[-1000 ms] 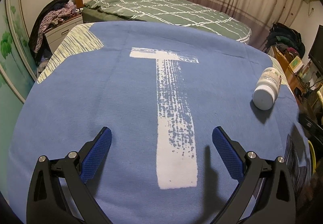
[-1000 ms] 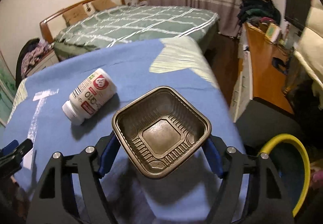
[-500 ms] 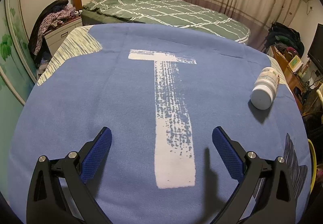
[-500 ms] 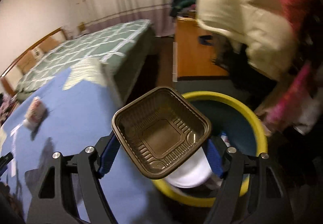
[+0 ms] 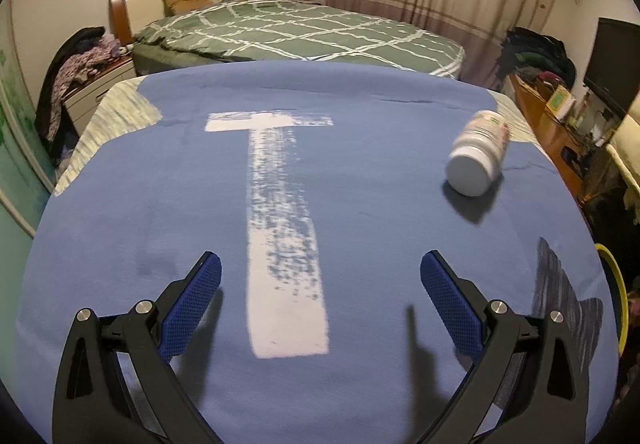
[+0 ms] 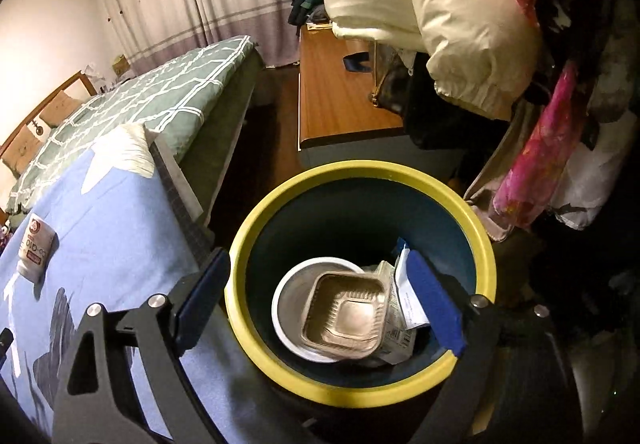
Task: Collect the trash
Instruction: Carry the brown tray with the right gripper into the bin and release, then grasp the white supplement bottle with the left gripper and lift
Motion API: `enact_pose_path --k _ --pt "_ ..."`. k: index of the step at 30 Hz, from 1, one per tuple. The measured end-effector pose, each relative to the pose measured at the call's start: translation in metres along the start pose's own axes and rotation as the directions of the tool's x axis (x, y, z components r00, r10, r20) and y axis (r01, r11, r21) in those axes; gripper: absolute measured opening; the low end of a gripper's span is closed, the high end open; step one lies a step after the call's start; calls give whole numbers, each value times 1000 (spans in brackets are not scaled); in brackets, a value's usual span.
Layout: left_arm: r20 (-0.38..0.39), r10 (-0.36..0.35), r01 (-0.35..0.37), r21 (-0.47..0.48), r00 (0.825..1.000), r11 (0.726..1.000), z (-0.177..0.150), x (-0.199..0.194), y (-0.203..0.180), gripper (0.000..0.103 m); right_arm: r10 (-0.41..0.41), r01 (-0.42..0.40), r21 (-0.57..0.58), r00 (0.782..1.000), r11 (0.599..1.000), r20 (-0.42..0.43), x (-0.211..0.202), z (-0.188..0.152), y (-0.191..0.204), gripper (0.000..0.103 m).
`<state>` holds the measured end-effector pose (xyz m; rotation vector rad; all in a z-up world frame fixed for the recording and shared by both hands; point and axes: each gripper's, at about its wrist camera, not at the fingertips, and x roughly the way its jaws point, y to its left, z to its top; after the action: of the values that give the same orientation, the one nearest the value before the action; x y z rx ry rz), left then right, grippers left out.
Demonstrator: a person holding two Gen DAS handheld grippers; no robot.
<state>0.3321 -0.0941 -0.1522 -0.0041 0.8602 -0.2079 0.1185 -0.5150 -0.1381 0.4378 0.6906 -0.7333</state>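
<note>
Left side first. Left gripper (image 5: 320, 292) hangs over the blue cloth (image 5: 160, 204), jaws spread wide, nothing between the pads. White T mark (image 5: 280, 228) lies dead ahead of it, at its 12 o'clock.

Remaining trash on the cloth: white pill bottle (image 5: 478, 158), on its side, cap toward the left gripper, at about its 1 o'clock and well apart from the fingers. Seen from the other camera the same bottle lies far off at 9 o'clock.

Right side. Right gripper (image 6: 320, 304) is poised over the yellow-rimmed bin (image 6: 260, 228), which stands just beside the table edge. Jaws opening, pads clear of everything. The brown plastic tray (image 6: 344, 318) sits down inside the bin, resting in a white bowl (image 6: 284, 308), with a crumpled wrapper (image 6: 404, 304) at its 3 o'clock. Tray looks released, so that drop reads as done.

Judgement on doing this step well: let the jaws finish spreading before lifting, so neither pad snags the tray rim or the wrapper. Rise straight out, clear the yellow lip, then swing back. Bottle next; being round and lying down, it may roll, so close across its body, not its ends.
</note>
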Motion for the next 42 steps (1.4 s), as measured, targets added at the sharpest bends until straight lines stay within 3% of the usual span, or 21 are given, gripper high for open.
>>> enact_pose_path --k 4,8,12,16,25,31,37,42 --pt "-29 -53 54 41 998 998 0 -3 -17 98 -2 2 -16 1000 1000 -2 0 1 4 85" --pt "-48 -58 64 120 997 991 8 -8 -45 98 13 -13 -30 1000 999 -5 2 2 8 85" --pt "-83 -116 127 147 990 981 31 -5 -75 98 33 -33 -31 999 999 -10 2 2 11 85" --pt "-56 -107 116 208 993 971 58 12 -105 98 43 -44 -51 999 998 -19 5 2 18 85" --pt "-105 -65 90 261 992 961 97 62 -130 97 65 -68 -52 997 996 -46 8 1 21 85" --pt "-143 -85 121 273 986 954 105 86 -134 78 67 -70 -59 997 996 -47 9 0 23 85" --pt "-179 -131 174 252 975 952 110 104 -135 49 72 -74 -60 997 995 -35 7 0 23 85" --pt "-153 -127 165 263 980 951 106 96 -138 47 77 -79 -61 996 995 -33 6 -1 24 85"
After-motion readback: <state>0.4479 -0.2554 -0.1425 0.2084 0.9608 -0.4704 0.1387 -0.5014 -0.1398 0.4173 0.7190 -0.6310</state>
